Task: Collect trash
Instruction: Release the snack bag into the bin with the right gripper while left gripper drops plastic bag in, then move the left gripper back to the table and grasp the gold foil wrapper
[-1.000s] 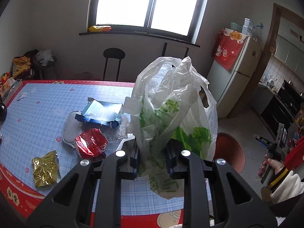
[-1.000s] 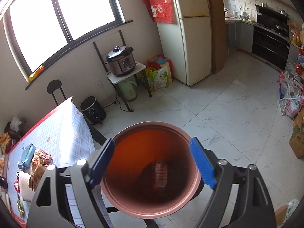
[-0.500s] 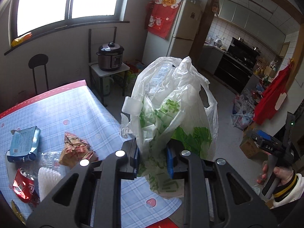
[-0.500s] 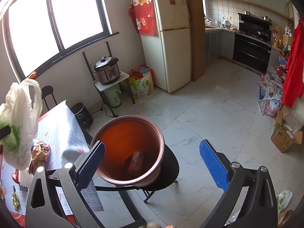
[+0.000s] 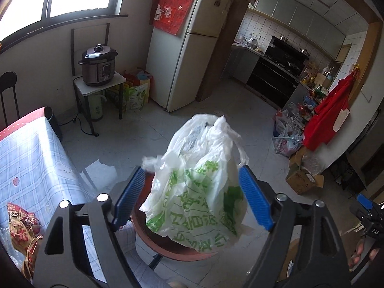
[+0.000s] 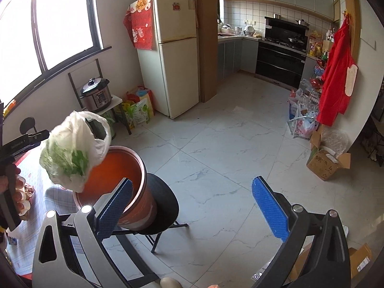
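A white plastic bag with green print (image 5: 199,182) hangs in the air between the spread jaws of my left gripper (image 5: 192,196), just above the reddish-brown bin (image 5: 168,249). The jaws do not touch it. In the right wrist view the same bag (image 6: 72,153) is over the bin's (image 6: 115,182) rim, and the bin stands on a black stool (image 6: 163,206). My right gripper (image 6: 192,208) is open and empty, to the right of the bin, over the floor.
The table with a blue checked cloth (image 5: 31,158) is at the left with snack wrappers (image 5: 21,228) on it. A fridge (image 5: 189,45), a pressure cooker on a stand (image 5: 98,64), cardboard boxes (image 6: 328,160) and bags stand along the walls. White tiled floor lies ahead.
My left gripper swung right from the table to above the bin and opened, letting go of the bag. My right gripper drew back from the bin to the right.
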`<action>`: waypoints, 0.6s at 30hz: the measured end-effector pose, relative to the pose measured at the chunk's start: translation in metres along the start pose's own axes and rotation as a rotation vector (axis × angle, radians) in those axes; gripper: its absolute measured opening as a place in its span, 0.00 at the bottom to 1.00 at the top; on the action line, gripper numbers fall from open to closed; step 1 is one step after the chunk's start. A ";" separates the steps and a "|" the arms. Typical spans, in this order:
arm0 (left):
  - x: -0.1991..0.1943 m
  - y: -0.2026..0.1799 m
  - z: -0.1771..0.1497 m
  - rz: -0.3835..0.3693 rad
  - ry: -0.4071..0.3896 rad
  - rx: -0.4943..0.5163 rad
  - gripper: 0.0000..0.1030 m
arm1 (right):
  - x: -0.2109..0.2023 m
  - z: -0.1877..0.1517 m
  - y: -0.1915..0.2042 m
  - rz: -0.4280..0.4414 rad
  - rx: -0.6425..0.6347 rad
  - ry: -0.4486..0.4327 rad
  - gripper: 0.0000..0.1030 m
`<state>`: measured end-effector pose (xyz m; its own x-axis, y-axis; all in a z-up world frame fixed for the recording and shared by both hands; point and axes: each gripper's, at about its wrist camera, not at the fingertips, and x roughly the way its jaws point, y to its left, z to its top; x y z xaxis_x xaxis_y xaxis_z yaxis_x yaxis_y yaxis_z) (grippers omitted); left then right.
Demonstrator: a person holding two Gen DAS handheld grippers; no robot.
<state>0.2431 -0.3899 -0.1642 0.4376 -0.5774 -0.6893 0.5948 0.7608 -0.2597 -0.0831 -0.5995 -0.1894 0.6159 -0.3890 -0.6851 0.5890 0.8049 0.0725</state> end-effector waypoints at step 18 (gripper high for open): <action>-0.249 0.141 -0.091 0.450 -0.166 -0.151 0.94 | 0.010 0.021 0.137 0.308 -0.131 -0.025 0.95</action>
<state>0.1565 -0.1124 -0.0905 0.7371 -0.2126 -0.6415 0.2235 0.9725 -0.0654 0.0149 -0.5030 -0.1709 0.7684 -0.1278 -0.6271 0.3018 0.9364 0.1790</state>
